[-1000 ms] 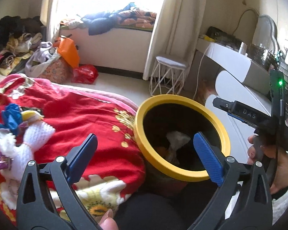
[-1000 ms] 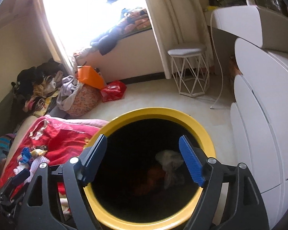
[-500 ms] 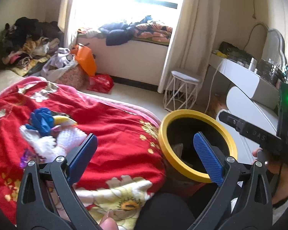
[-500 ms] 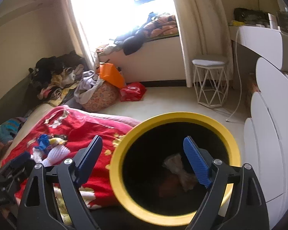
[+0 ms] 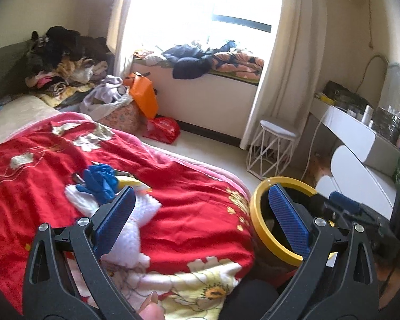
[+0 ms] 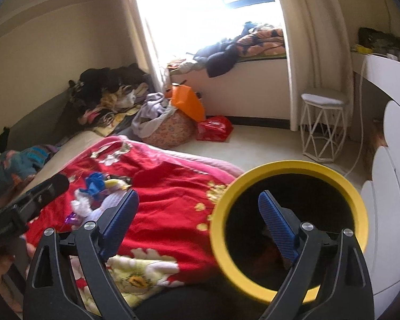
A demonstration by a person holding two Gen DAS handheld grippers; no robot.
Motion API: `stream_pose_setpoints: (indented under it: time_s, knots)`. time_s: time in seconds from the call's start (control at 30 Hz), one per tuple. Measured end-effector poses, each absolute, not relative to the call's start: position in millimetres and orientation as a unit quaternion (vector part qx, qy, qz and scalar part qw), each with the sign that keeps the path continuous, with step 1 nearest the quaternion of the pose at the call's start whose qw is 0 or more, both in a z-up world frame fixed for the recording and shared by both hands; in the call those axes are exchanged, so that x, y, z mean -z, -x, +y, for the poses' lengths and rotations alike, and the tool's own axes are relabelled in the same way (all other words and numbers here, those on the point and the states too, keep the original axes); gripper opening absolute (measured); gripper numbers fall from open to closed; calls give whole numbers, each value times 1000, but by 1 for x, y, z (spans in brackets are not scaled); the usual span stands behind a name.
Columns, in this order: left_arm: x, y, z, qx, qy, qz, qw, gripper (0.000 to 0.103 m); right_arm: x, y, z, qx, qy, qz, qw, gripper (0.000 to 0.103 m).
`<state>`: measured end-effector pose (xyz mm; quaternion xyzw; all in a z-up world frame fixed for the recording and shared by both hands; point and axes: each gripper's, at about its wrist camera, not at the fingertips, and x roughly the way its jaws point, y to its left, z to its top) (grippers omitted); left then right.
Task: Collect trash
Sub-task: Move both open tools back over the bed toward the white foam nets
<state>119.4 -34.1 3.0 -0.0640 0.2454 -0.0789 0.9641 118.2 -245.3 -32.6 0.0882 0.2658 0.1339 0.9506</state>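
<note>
- A heap of clothes (image 5: 58, 61) lies at the far left against the wall, beyond the head of the bed.
- A red floral blanket (image 5: 173, 213) covers the bed and fills the lower left of both wrist views.
- On the blanket sits a small pile of trash (image 5: 106, 189): a blue crumpled piece, a yellow-and-white scrap and a white fluffy piece touching each other; a small purple foil bit (image 6: 71, 217) lies just beside them.
- The left gripper (image 5: 200, 216) has its fingers (image 5: 114, 221) spread wide with nothing between them; its left finger overlaps the white fluffy piece in the picture, but whether it touches it cannot be told.
- The right gripper (image 6: 198, 220) has just been opening, and its fingers (image 6: 277, 226) stand wide with nothing between them; the right one shows against the mouth of the bin.
- A patterned basket (image 6: 170, 130) stuffed with grey cloth stands on the floor past the bed, with an orange bag (image 6: 188, 102) and a red bag (image 6: 214, 128) beside it.
- The yellow-rimmed bin (image 6: 288, 170) stands at the bed's edge, just right of the blanket; its inside is dark and the contents are hard to make out.
- A white wire stool (image 5: 274, 146) stands near the curtain, and a white counter (image 5: 354, 130) with bottles is at the far right.
</note>
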Motion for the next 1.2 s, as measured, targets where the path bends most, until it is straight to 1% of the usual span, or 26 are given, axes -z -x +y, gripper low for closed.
stream_pose_setpoints:
  time_s: [0.43,0.73,0.97,1.2]
  knots:
    - [-6,-118,24,24,96,236,967,92,30,-117,-180,-195,-44,275,941,91]
    - [1,-116,75,-28,123,237,963,92,34,-118,-125,-242,-3,284,928,92]
    - [20,-122,120,-71,149,267,949,92,52,-127,-77,-277,25,313,908,93]
    - [50,-146,158,-86,178,319,927,92,77,-149,-42,-290,32,350,890,93]
